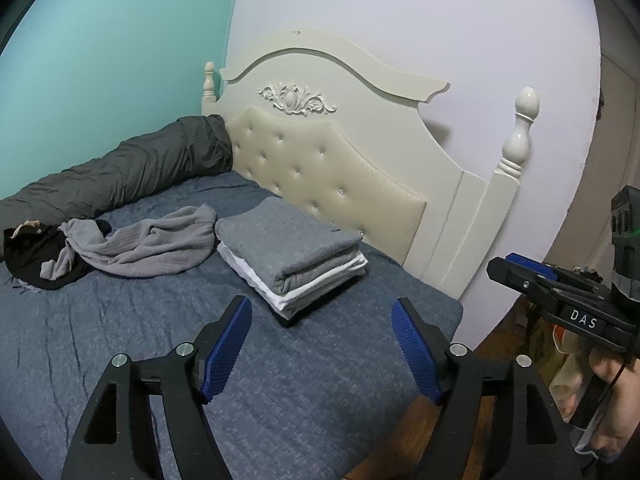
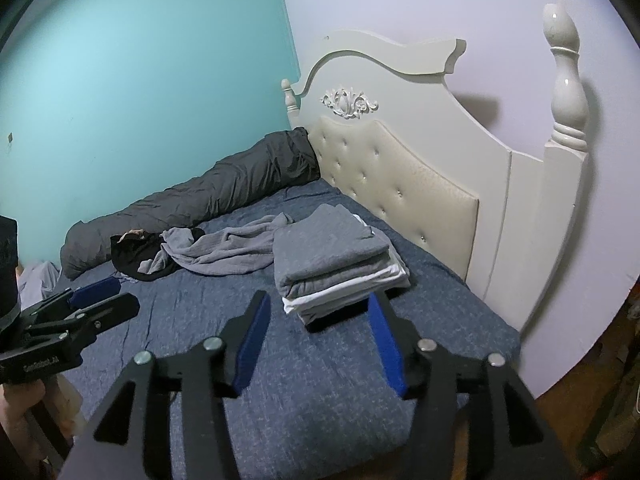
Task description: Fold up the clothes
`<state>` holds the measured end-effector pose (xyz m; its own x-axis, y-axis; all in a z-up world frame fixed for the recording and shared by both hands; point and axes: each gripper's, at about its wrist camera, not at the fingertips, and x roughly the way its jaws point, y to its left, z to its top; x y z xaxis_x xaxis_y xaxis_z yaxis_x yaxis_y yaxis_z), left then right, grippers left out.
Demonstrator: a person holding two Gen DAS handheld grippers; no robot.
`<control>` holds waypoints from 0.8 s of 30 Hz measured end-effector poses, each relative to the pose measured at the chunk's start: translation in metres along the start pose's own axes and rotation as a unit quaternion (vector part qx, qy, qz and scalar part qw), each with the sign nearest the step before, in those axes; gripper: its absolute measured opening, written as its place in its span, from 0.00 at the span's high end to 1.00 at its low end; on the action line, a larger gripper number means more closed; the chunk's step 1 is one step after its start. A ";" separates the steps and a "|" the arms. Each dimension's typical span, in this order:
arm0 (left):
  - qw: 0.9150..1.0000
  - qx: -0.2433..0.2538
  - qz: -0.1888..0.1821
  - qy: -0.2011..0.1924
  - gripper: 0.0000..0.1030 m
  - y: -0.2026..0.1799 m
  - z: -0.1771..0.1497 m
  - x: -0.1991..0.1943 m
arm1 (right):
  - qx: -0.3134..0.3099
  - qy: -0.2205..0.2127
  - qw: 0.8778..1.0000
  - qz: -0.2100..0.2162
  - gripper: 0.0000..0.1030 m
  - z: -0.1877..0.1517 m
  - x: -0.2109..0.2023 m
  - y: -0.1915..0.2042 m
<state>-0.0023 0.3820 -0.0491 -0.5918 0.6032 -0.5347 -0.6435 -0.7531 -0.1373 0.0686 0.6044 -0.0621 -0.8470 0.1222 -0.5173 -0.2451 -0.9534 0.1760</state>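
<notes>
— Where the blue bedspread point(image 1: 300, 392) meets the cream tufted headboard point(image 1: 328, 184), what lies there?

— A folded stack of grey and white clothes point(image 1: 292, 256) (long side along the headboard). My left gripper point(image 1: 322, 340) and right gripper point(image 2: 316, 340) both hang released, empty, short of it; a crumpled grey garment point(image 1: 160, 240) lies leftward.

Folded clothes stack point(image 2: 336, 268) on blue bedspread point(image 2: 320, 380), right hand-held gripper point(image 2: 316, 340) empty.
</notes>
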 end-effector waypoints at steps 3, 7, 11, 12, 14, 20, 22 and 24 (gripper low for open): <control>1.000 -0.001 -0.002 -0.001 0.22 0.000 -0.004 -0.007 | -0.002 0.002 1.000 -0.003 0.44 -0.006 -0.006 0.006; 1.000 0.000 -0.006 -0.003 0.19 -0.001 -0.011 -0.016 | 0.001 0.001 1.000 -0.011 0.40 -0.015 -0.017 0.011; 1.000 0.003 -0.008 -0.005 0.14 -0.004 -0.018 -0.024 | 0.003 -0.004 1.000 -0.022 0.34 -0.024 -0.026 0.015; 1.000 0.004 -0.009 -0.006 0.11 -0.005 -0.019 -0.026 | 0.004 -0.005 1.000 -0.026 0.31 -0.026 -0.028 0.016; 1.000 0.007 -0.006 -0.009 0.08 -0.007 -0.022 -0.030 | 0.004 -0.008 0.999 -0.032 0.29 -0.030 -0.032 0.018; 1.000 0.009 0.000 -0.013 0.02 -0.008 -0.031 -0.041 | 0.002 -0.017 0.999 -0.041 0.18 -0.041 -0.044 0.026; 1.000 0.008 0.003 -0.015 0.02 -0.007 -0.033 -0.044 | 0.001 -0.019 0.999 -0.044 0.16 -0.043 -0.046 0.028; 1.000 0.002 0.004 -0.017 0.00 -0.005 -0.035 -0.048 | -0.005 -0.018 0.999 -0.040 0.13 -0.046 -0.050 0.031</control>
<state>0.0464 0.3470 -0.0522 -0.6135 0.6054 -0.5071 -0.6406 -0.7570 -0.1287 0.1251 0.5561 -0.0697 -0.8408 0.2084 -0.4997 -0.3087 -0.9427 0.1263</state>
